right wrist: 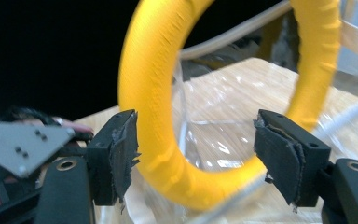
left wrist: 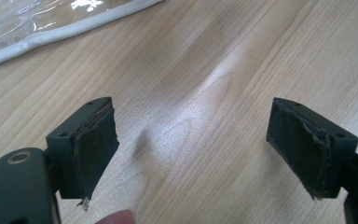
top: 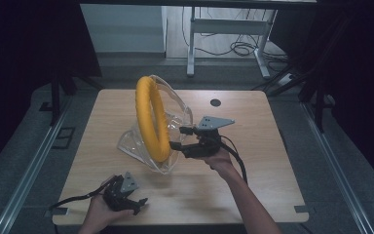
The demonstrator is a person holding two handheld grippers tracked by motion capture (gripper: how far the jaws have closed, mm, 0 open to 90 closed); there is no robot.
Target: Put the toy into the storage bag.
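Ring [top: 152, 117], yellow padded hoop, stands on edge mid-table, half inside a clear plastic bag [top: 141, 146] that crumples round its lower arc and rises behind it. Nothing visibly props it; whether the bag alone keeps it upright, can't tell.

Right gripper [top: 181, 138] sits just right of the ring's lower part, jaws parted and pointing at it. In the right gripper view the ring's bottom curve [right wrist: 168, 154] lies just ahead of the pads; the left pad [right wrist: 123, 154] looks to brush it, the right pad clearly doesn't touch. So open, nothing gripped. That view is a bit blurred, so the contact is not certain.

Left gripper [top: 135, 201] low near the front table edge, well away from the ring, jaws wide over bare wood [left wrist: 205, 93], holding nothing. Bag's white seam [left wrist: 65, 30] at the far corner of its view.

Risks, as I judge them:
- Ring tips or rolls. It stands on a narrow edge, and a nudge from one pad before the other lands would push it over leftward.
- Jaws catch bag film along with the ring, so the bag drags and the ring won't come free.
- Grip on the curved, soft padding is off-centre, so the ring swings or slips out when lifted.
- Bag slides across the smooth table, since the left gripper isn't pinning it.
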